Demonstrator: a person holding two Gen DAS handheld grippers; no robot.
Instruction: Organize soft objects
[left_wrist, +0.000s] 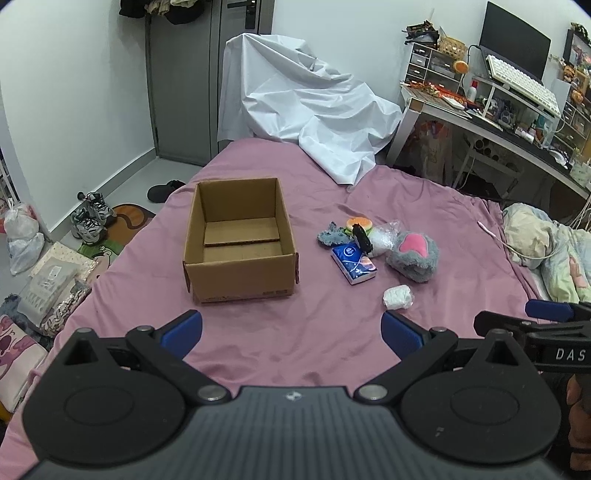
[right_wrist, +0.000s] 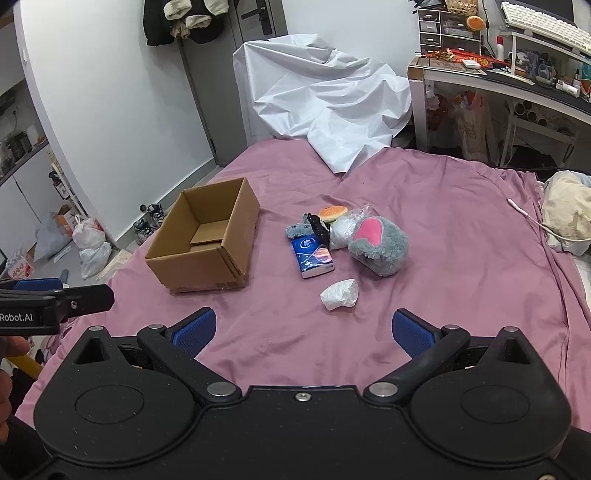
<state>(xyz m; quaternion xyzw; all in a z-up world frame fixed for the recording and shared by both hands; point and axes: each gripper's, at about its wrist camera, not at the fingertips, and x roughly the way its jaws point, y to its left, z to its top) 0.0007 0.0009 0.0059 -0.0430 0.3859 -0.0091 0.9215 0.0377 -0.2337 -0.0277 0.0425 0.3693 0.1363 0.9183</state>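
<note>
An open empty cardboard box (left_wrist: 240, 240) (right_wrist: 207, 240) sits on the pink bed sheet (left_wrist: 295, 350). To its right lie a blue tissue pack (left_wrist: 354, 264) (right_wrist: 312, 256), a grey plush paw with a pink pad (left_wrist: 413, 254) (right_wrist: 378, 245), a white crumpled wad (left_wrist: 398, 297) (right_wrist: 340, 294), a burger toy (left_wrist: 358, 223) (right_wrist: 332, 213), a small grey plush (left_wrist: 330, 236), a black clip (left_wrist: 361, 238) and a clear bag (left_wrist: 384, 236). My left gripper (left_wrist: 291, 330) is open and empty, low in front of the box. My right gripper (right_wrist: 303, 334) is open and empty, just short of the white wad.
A white sheet (left_wrist: 303, 107) drapes over something at the bed's far end. A cluttered desk (left_wrist: 498, 110) stands at the right. A pillow and quilt (left_wrist: 546, 247) lie at the bed's right edge. Shoes and bags (left_wrist: 88, 218) lie on the floor at the left.
</note>
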